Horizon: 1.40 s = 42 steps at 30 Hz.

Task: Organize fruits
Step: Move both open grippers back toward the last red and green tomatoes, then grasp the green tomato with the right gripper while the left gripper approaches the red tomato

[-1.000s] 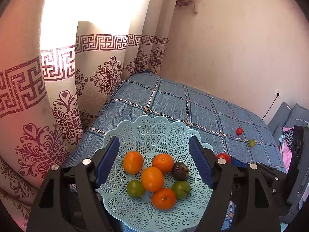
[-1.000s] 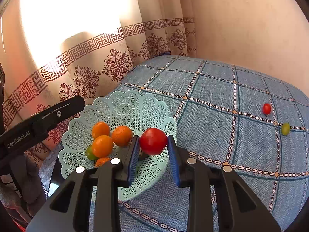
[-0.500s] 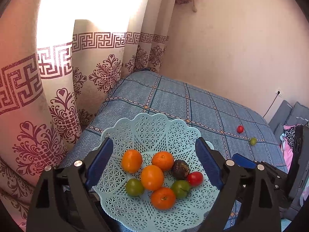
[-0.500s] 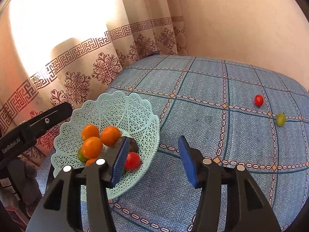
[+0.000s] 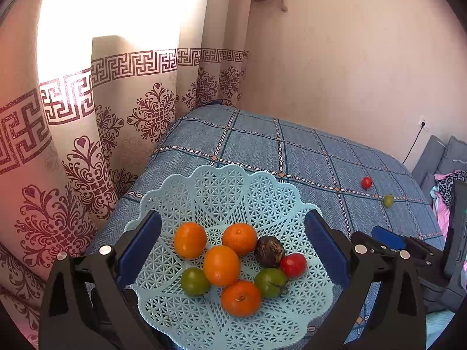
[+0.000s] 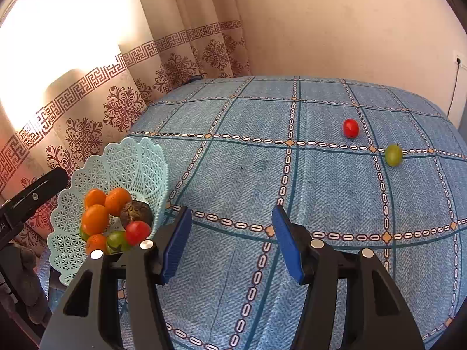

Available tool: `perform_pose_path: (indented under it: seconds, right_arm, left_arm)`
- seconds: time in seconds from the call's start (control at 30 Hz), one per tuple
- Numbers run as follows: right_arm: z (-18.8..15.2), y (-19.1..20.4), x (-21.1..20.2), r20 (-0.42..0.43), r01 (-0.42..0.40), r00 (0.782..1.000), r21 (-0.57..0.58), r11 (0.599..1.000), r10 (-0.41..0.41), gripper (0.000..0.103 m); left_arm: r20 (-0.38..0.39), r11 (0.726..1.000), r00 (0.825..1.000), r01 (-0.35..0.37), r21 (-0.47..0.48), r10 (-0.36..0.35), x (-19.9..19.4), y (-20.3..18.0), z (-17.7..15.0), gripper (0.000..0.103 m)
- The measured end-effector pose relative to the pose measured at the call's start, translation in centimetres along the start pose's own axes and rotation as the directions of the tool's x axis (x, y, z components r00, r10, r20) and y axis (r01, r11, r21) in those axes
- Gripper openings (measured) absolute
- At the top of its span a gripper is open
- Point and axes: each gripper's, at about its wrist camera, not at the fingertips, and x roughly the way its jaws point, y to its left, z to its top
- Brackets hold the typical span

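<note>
A pale blue lattice basket (image 5: 221,175) sits at the bed's left corner, holding several oranges (image 5: 221,265), two green fruits, a dark brown fruit (image 5: 269,251) and a red tomato (image 5: 293,265). My left gripper (image 5: 232,218) is open, its fingers standing on either side of the basket; whether the pads touch it is unclear. My right gripper (image 6: 232,213) is open and empty above the bedspread, just right of the basket (image 6: 131,151). A second red tomato (image 6: 350,127) and a green fruit (image 6: 393,154) lie loose on the far right of the bed.
The blue checked bedspread (image 6: 321,189) stretches between the basket and the loose fruits. Patterned curtains (image 5: 87,145) hang at the left and a plain wall stands behind. Grey cushions and clothes (image 5: 446,175) lie past the bed's right edge.
My right gripper opened and dropped the red tomato into the basket, then drew back to the right. My left gripper's fingers spread a little wider.
</note>
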Motion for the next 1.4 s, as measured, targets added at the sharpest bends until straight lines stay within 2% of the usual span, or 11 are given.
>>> perform_pose_path:
  seconds: [0.1,0.73,1.1,1.4]
  right_arm:
    - [-0.4,-1.4,0.0,-0.008,0.027,1.0,0.006,1.0,-0.027,0.058]
    - [-0.6,-9.4,-0.5,-0.021,0.145,0.989,0.08,0.986,-0.143,0.058]
    - [1.0,-15.5,0.4,-0.031,0.205,0.979,0.182,0.962,-0.203,0.057]
    - [3.2,-18.6,1.9,-0.047,0.237,0.972,0.191,0.953,-0.232,0.056]
  left_arm:
    - [-0.005,0.999,1.0,-0.004,0.034,0.005,0.3,-0.8,-0.2,0.1]
    - [-0.032,0.996,0.999,0.034,0.08,-0.032,1.5,-5.1,-0.2,0.1]
    - [-0.055,0.989,0.997,0.063,0.135,-0.056,3.0,-9.0,0.2,0.1]
    - [-0.085,0.973,0.994,0.085,0.215,-0.068,4.5,-12.7,0.1,0.1]
